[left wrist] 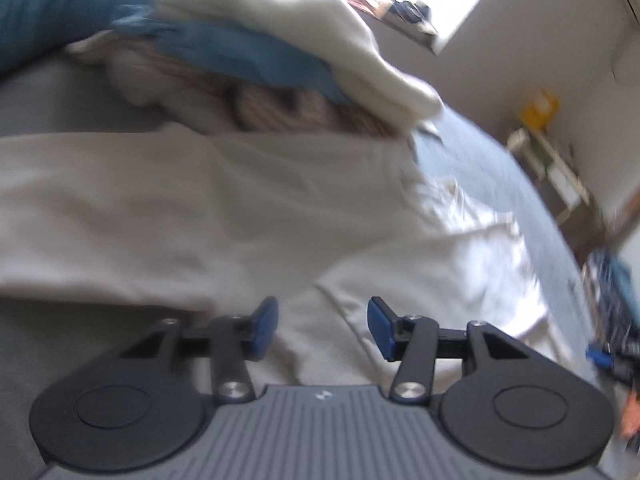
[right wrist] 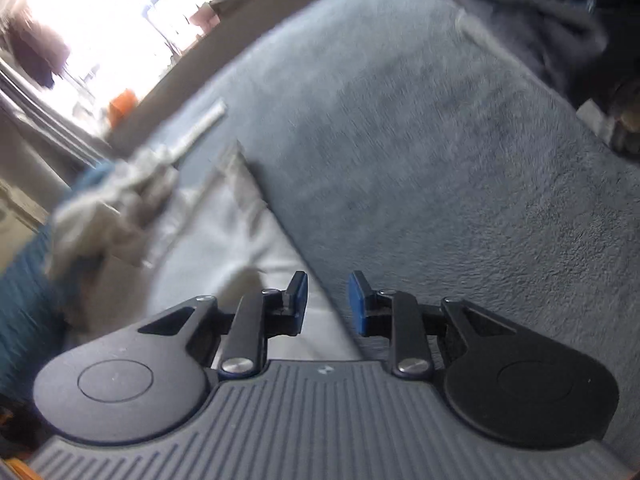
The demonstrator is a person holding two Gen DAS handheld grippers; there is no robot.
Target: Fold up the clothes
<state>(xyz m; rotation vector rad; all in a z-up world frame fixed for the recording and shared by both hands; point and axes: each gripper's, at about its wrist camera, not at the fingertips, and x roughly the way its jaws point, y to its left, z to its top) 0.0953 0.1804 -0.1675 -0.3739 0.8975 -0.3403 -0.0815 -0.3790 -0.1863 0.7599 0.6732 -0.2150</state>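
A beige garment (left wrist: 192,208) lies spread on a blue-grey bed cover (left wrist: 500,184); both views are blurred. My left gripper (left wrist: 323,326) is open and empty, just above the garment's near part. In the right wrist view the same pale garment (right wrist: 240,232) runs to the left, its straight edge crossing between the fingers. My right gripper (right wrist: 328,304) is open and empty over that edge and the bed cover (right wrist: 440,160).
A heap of clothes, cream (left wrist: 304,32), blue and pinkish, lies behind the beige garment. It also shows in the right wrist view (right wrist: 112,200). A dark garment (right wrist: 532,12) lies at the far right. A small shelf (left wrist: 548,168) stands by the wall.
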